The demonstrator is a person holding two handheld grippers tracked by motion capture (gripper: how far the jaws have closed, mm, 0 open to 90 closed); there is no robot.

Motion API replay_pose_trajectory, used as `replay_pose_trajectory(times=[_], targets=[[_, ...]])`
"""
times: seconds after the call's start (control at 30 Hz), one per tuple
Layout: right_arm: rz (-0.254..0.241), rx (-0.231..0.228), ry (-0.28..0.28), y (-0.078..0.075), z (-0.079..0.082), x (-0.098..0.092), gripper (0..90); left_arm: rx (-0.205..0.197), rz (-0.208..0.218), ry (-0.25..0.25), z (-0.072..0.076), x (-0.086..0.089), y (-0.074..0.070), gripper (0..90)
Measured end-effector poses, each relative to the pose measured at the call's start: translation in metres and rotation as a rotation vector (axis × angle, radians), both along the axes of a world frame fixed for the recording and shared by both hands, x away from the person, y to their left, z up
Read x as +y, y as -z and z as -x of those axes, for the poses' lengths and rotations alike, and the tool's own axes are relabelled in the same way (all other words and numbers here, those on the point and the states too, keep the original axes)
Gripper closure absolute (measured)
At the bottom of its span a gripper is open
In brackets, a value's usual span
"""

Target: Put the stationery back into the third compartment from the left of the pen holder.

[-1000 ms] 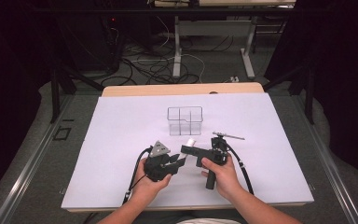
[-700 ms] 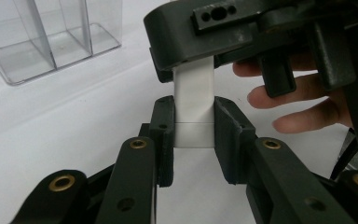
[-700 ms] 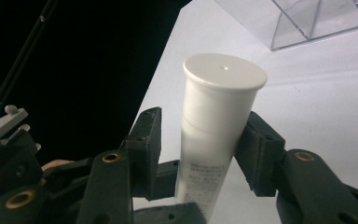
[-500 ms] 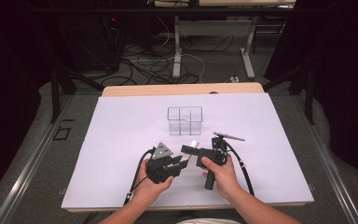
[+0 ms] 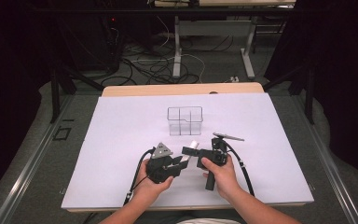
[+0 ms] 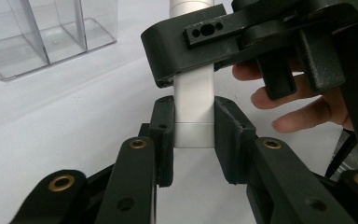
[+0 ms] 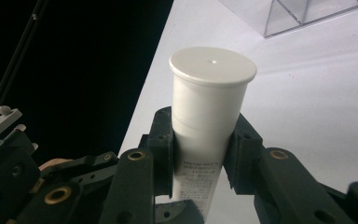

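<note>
A white-covered table (image 5: 121, 177) bears a clear divided box (image 5: 185, 121), standing upright

White tube (image 6: 194, 109): top end is running off the upper edge in the left gripper view, and the right gripper (image 6: 261, 42) is covering a band of it. In the right gripper view its lower end is disappearing behind the jaws; the print there is blurring, unreadable. In the high view the tube (image 5: 194, 144) is showing too small to make out. Clear organizer (image 7: 307, 14) is getting cropped by the top edge.
</note>
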State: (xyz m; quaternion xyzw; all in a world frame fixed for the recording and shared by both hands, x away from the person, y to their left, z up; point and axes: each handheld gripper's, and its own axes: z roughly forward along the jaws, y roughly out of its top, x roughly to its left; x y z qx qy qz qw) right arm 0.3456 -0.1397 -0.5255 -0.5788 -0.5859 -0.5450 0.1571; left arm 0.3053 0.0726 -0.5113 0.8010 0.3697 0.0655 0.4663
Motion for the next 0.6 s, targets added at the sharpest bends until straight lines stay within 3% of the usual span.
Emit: replay_pose_trajectory(times=[0.1,0.23,0.5,0.6], targets=[[0.003,-0.003,-0.004,0.0003,0.0,0.0002,67.8,0.021,0.014,0.005,-0.001,0.0002,0.0007,70.3],[0.012,-0.017,0.003,-0.0006,0.0001,0.0001,67.9,0.06,0.023,-0.002,-0.0021,0.0003,0.0022,62.9],[0.028,-0.032,0.017,-0.0015,-0.0024,-0.0036,67.9,0.069,0.023,-0.014,-0.0048,0.0013,0.0055,53.8],[0.036,-0.046,0.023,-0.0018,-0.0034,-0.0055,67.9,0.071,0.006,-0.02,-0.0057,0.0016,0.0065,50.4]])
